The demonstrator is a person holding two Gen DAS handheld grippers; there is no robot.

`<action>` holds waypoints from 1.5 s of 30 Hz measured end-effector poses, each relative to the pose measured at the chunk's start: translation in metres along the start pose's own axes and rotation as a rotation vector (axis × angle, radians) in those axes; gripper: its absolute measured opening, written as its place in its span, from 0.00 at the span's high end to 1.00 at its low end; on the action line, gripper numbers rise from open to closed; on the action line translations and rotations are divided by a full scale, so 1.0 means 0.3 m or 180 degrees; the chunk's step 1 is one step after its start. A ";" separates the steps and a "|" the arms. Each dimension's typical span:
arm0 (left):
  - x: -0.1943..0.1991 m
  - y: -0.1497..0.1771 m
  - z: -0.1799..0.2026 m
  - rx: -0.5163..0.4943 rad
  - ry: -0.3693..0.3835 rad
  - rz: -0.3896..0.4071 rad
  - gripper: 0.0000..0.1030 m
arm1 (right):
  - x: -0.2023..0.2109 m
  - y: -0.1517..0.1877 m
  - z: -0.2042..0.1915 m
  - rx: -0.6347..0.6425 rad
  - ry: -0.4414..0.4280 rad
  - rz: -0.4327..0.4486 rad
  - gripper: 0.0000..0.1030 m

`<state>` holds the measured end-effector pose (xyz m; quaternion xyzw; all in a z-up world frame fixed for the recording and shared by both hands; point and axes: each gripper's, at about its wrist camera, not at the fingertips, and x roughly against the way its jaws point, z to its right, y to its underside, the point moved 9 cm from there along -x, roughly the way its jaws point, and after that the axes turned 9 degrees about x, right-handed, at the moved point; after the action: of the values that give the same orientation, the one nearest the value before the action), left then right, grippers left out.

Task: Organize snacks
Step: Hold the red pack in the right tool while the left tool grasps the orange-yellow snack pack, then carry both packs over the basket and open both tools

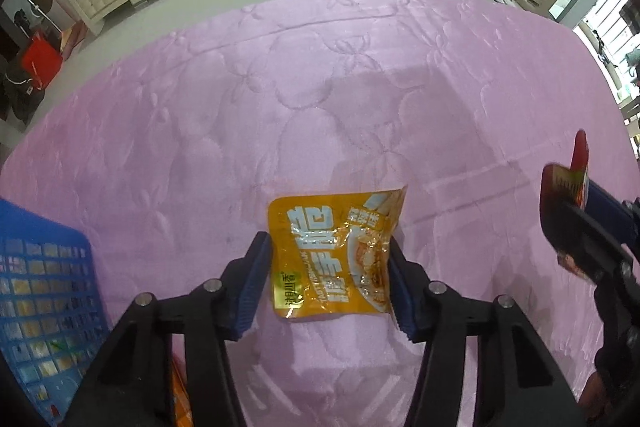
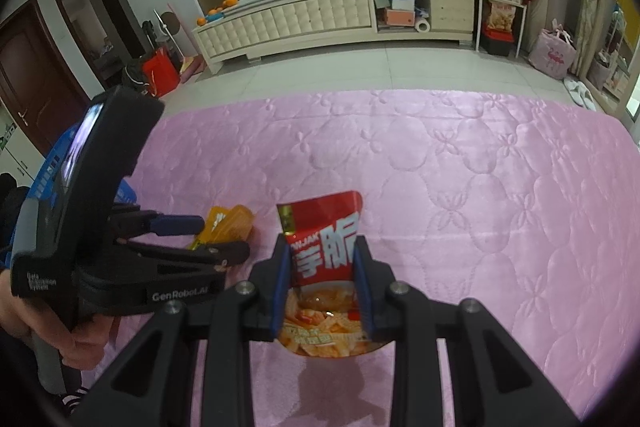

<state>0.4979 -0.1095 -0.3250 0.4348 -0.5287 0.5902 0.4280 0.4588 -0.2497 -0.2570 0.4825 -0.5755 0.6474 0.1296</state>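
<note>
A yellow snack packet hangs just above the pink quilted bedcover, and my left gripper is shut on its two side edges. In the right wrist view the same packet sits between the left gripper's blue pads. My right gripper is shut on a red snack packet, held upright over the cover. From the left wrist view that red packet and the right gripper show at the right edge.
A blue plastic basket stands at the left edge of the bed, with packets showing through its mesh. A hand holds the left gripper's handle. Beyond the bed lie tiled floor and a cream cabinet.
</note>
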 end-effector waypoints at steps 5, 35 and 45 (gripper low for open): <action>0.033 0.076 0.043 0.0092 0.0152 0.0010 0.50 | 0.010 0.001 -0.014 0.0042 -0.0029 -0.0008 0.67; 0.633 0.241 -0.180 0.0348 0.0590 0.0958 1.00 | 0.311 -0.114 -0.376 0.0323 -0.0208 0.0291 0.67; 0.807 0.323 -0.366 0.0447 0.0626 0.1223 1.00 | 0.411 -0.174 -0.584 0.0558 -0.0240 0.0363 0.67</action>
<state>0.3358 0.0038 -0.1227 0.2952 -0.5151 0.7357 0.3260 0.3515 -0.1293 -0.1069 0.4824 -0.5477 0.6830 0.0281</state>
